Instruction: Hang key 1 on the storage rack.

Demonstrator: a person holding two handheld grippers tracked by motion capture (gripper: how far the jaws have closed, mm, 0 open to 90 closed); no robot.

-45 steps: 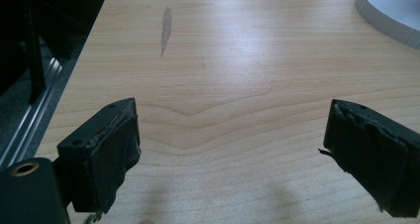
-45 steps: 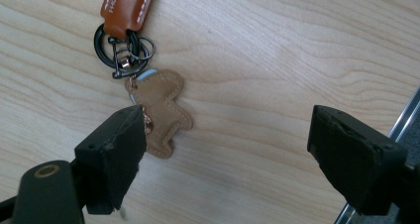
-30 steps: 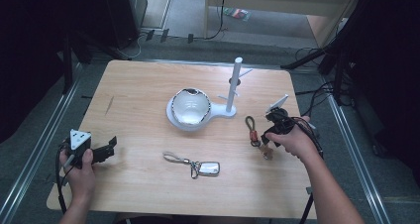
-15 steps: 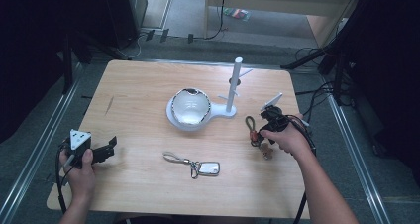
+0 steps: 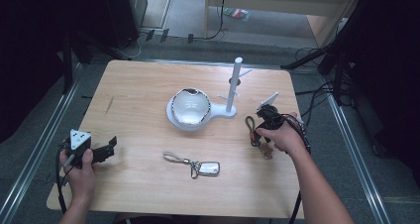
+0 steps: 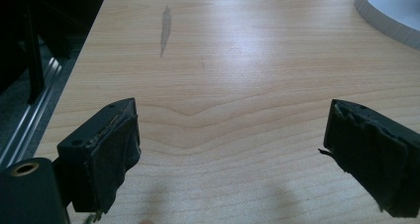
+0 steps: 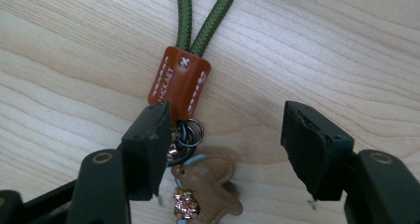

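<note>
A keychain lies on the table's right side: a green cord loop [image 7: 205,16], a brown leather tab [image 7: 179,83], metal rings and a tan leather charm [image 7: 205,184]. My right gripper [image 7: 225,120] points down over it, and its jaws have just been closing. They straddle the rings; the left jaw is at the rings and the right jaw stands apart, so nothing is clamped. From above, the right gripper [image 5: 265,120] covers the keychain [image 5: 250,125]. My left gripper [image 5: 110,147] rests open near the table's front left, with bare wood between its jaws [image 6: 233,135].
A car key on a strap [image 5: 207,168] lies front of centre. A white bowl [image 5: 190,107] sits mid-table on the base of a white pegged stand [image 5: 234,85]. The base's edge [image 6: 391,11] lies far ahead of the left gripper. The wooden table [image 5: 138,85] has metal rails along its sides.
My right hand has shifted a little to the left, onto the keychain. The left hand and its gripper have kept still.
</note>
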